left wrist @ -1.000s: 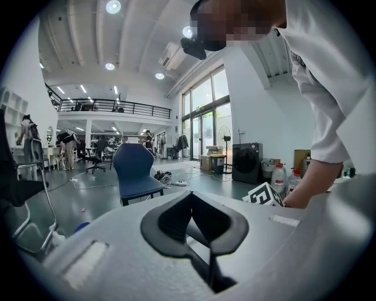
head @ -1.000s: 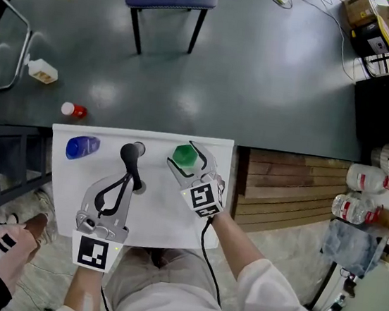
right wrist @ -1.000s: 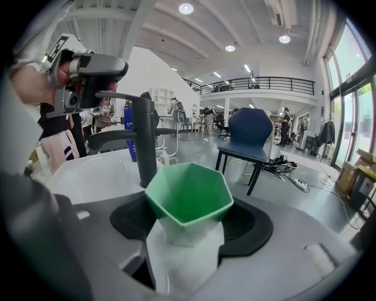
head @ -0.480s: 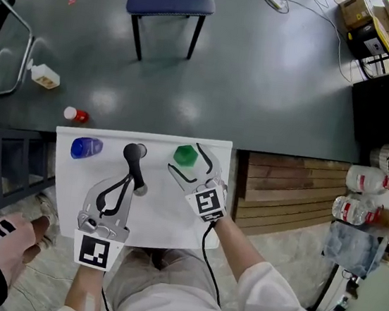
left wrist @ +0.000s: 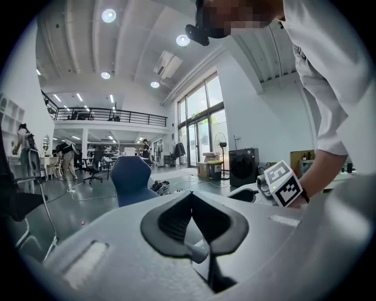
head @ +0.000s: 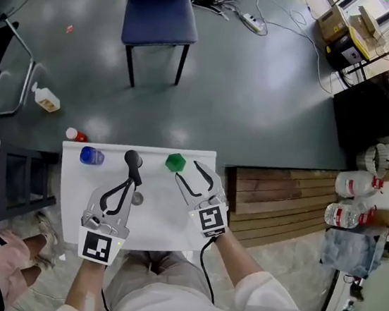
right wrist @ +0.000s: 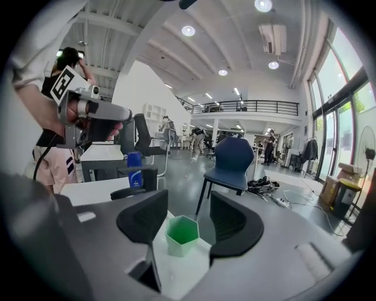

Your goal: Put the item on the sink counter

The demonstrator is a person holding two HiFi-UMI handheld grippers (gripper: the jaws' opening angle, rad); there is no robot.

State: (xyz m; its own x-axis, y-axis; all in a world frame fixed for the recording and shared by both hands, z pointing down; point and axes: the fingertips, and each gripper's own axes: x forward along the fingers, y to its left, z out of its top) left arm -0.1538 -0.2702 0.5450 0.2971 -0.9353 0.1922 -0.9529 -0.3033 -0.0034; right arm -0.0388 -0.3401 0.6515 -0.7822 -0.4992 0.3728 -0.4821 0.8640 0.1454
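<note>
The white counter [head: 172, 219] stands in front of the person, with a dark floor beyond its far edge. The green cup [head: 175, 161] stands upright on the counter, close to the far edge and right of the middle. It is not lifted and nothing grips it.

Right gripper [head: 190, 174]: it is held over the right part of the counter and points to the far side. Its fingers [right wrist: 144, 220] are spread and have just been closing, with nothing pinched between them. In the right gripper view the green cup [right wrist: 182, 235] shows in the gap between the jaws and stands on the counter surface. No pad touches it. In the head view the cup stands just beyond the fingertips, toward the left one.

Left gripper [head: 134, 159]: it is held over the middle of the counter and points to the far side. In the left gripper view its fingers [left wrist: 170, 226] are pressed together with nothing between them.

A blue bottle [head: 91, 155] lies on the far left part of the counter, well apart from the cup. A red-capped bottle [head: 75, 134] lies on the floor just beyond the far left corner of the counter. A blue chair [head: 156, 11] stands further away on the floor. A wooden pallet [head: 281, 198] lies to the right of the counter.
</note>
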